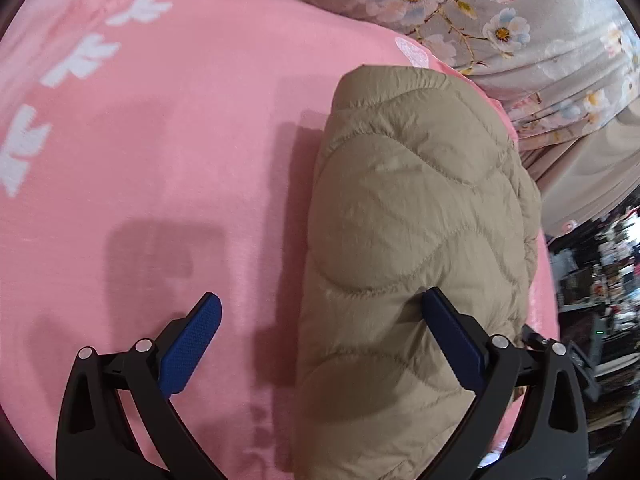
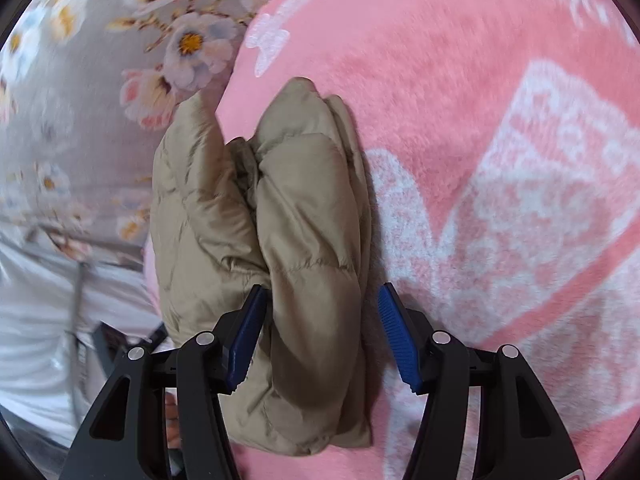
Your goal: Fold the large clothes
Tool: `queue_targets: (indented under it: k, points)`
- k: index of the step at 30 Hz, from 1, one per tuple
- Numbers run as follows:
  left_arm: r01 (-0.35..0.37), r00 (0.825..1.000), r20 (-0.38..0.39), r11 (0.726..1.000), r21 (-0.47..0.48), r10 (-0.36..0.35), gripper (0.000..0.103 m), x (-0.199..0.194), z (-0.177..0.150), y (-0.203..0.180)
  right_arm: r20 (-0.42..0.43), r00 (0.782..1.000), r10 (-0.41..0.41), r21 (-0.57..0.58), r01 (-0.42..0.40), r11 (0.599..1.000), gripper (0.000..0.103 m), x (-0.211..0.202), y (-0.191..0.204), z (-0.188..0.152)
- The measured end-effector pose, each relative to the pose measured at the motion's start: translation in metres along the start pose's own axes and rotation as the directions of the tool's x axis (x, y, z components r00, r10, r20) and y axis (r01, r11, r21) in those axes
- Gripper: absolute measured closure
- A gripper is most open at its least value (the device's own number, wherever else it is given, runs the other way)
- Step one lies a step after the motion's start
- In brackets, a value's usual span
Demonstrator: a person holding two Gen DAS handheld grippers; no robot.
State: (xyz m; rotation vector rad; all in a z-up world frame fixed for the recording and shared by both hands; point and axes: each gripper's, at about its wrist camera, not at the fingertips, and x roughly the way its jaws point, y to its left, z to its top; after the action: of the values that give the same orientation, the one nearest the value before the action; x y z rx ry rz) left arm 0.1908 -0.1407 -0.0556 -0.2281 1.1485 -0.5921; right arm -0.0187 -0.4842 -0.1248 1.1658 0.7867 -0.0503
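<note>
Surface: pink blanket (image 1: 160, 160) with white pattern.
On it: folded tan jacket (image 1: 420, 220), at the blanket's edge.
Beside blanket: grey floral sheet (image 1: 520, 20), past the jacket.

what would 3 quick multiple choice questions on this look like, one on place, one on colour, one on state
1. Where does the jacket lie?
A. on the pink blanket
B. on a wooden floor
C. in a basket

2. What colour is the jacket?
A. navy
B. tan
C. red

3. How do the jaws of the left gripper and right gripper stand?
A. both shut on cloth
B. one shut, one open
C. both open

Answers:
1 A, the folded bundle rests on pink blanket in both views, beside a grey floral sheet.
2 B, the quilted fabric is tan throughout.
3 C, each view shows a wide gap between the blue pads, with the right gripper's jaws straddling part of the bundle without pinching it.
</note>
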Motion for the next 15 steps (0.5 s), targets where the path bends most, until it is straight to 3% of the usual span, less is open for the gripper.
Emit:
queue_targets:
  k: [5, 10, 15]
  points:
    - [0.103, 0.994, -0.04, 0.994, -0.037, -0.104, 0.005, 0.014, 0.004, 0.004, -0.1, 0.984, 0.145, 0.141, -0.131, 0.981, 0.046, 0.036, -0.014, 0.009]
    - [0.226, 0.969, -0.09, 0.973, -0.052, -0.23, 0.005, 0.036, 0.006, -0.004, -0.098, 0.988, 0.117, 0.078, -0.109, 0.991, 0.042, 0.043, 0.005, 0.015]
    - [0.207, 0.975, -0.076, 0.978, -0.017, -0.208, 0.005, 0.045, 0.006, -0.019, -0.082, 0.99, 0.111, 0.033, -0.108, 0.994, 0.042, 0.054, 0.019, 0.017]
